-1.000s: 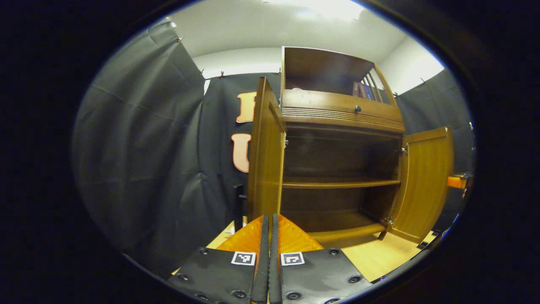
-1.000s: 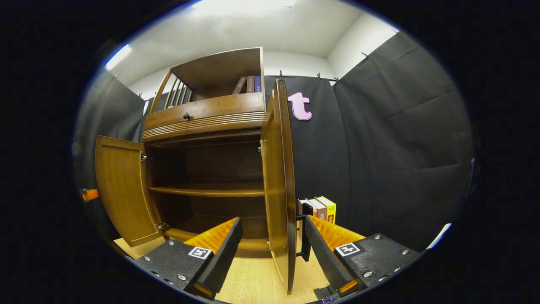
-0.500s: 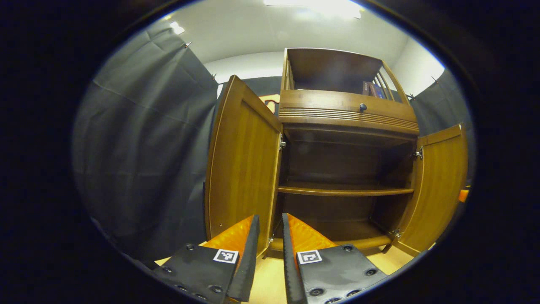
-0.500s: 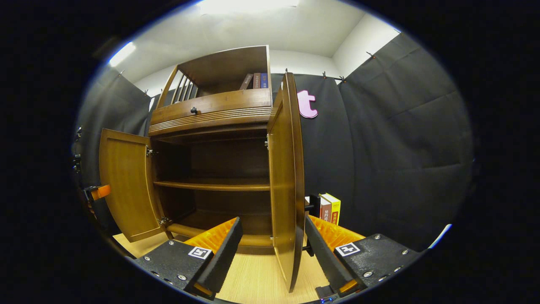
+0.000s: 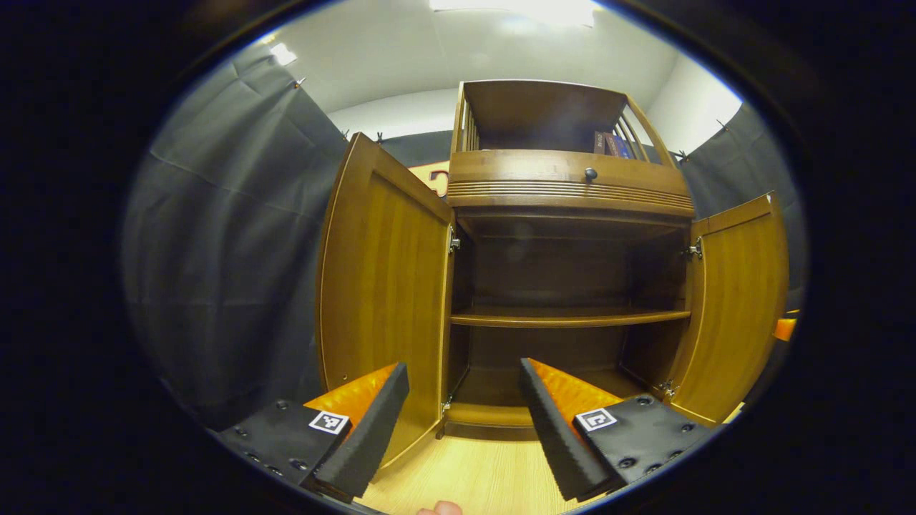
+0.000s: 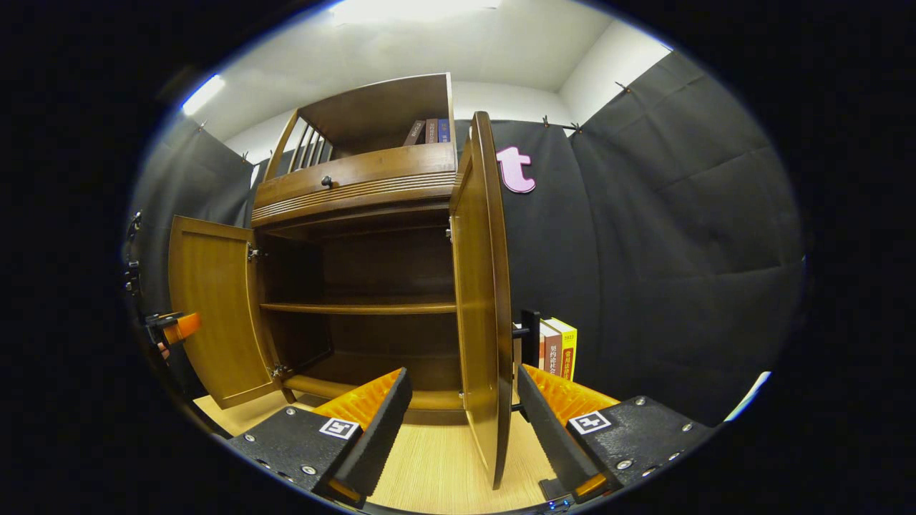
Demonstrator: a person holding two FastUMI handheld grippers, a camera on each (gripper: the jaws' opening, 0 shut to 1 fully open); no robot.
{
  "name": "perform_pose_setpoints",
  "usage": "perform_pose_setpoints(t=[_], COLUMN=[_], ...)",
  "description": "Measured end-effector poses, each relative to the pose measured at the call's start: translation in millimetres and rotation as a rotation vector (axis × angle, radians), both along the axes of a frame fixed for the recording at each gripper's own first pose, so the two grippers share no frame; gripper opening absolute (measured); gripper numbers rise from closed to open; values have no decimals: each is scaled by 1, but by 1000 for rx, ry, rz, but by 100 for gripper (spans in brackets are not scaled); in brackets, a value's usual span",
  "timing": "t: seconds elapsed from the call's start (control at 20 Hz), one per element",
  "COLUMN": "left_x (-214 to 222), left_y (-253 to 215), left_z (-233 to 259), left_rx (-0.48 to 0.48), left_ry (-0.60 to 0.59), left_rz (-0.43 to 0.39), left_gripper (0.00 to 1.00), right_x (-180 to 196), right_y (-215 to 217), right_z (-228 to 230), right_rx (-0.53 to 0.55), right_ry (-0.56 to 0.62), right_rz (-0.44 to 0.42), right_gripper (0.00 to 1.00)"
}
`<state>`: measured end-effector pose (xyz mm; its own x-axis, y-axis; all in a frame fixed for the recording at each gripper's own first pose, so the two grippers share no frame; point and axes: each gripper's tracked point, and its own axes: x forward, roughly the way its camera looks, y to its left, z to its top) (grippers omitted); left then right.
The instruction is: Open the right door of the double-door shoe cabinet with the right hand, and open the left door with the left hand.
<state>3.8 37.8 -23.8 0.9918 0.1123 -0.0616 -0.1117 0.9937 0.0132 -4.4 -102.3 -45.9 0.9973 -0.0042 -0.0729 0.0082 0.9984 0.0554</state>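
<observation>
The brown wooden shoe cabinet [image 5: 569, 193] stands with both doors swung out. In the left gripper view the left door [image 5: 383, 286] shows its inner face. My left gripper [image 5: 464, 368] is open just in front of that door's free edge and touches nothing. The right door [image 5: 733, 315] hangs open at the far side. In the right gripper view the right door [image 6: 483, 300] is edge-on between the spread fingers of my open right gripper [image 6: 461, 373]; neither pad presses on it. Its black handle [image 6: 529, 332] sticks out on the outer side.
An inner shelf [image 5: 565, 317] crosses the bare cabinet. Above sit a drawer with a dark knob [image 5: 590, 173] and books on the top shelf [image 5: 612, 143]. More books [image 6: 558, 347] stand on the light wooden floor [image 6: 429, 465] behind the right door. Black cloth walls close in on both sides.
My left gripper has gone from shut to wide open and let go of the left door, which now stands swung further out. The right gripper stays open around the right door's edge.
</observation>
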Motion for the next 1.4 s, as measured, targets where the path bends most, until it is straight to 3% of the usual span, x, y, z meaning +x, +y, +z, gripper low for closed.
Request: perform_pose_setpoints(t=[0.2, 0.25, 0.35, 0.4, 0.55, 0.6, 0.65, 1.4], left_x=[0, -1, -1, -2, -3, -3, -1, -1], left_y=[-7, -8, -10, -10, -10, -10, -11, -15], left_z=[6, 6, 6, 6, 10, 11, 10, 3], left_rx=[17, 17, 14, 17, 26, 25, 26, 10], left_ry=[-16, -17, -14, -12, -22, -25, -23, -15], left_rz=[-12, -14, -19, -16, -10, -11, -12, -22], left_gripper=[100, 100, 100, 100, 100, 100, 100, 100], right_x=[-1, -1, -1, 0, 0, 0, 1, -7], right_y=[0, 1, 1, 1, 1, 2, 3, -3], right_z=[-2, -3, -3, -3, -3, -3, -3, -1], right_rx=[-3, -3, 2, 1, -1, 1, 5, -14], right_ry=[1, 5, 6, 6, 2, 2, 1, 9], right_rz=[2, 3, 4, 4, 0, 1, 3, -37], right_gripper=[97, 91, 97, 91, 91, 97, 91, 91])
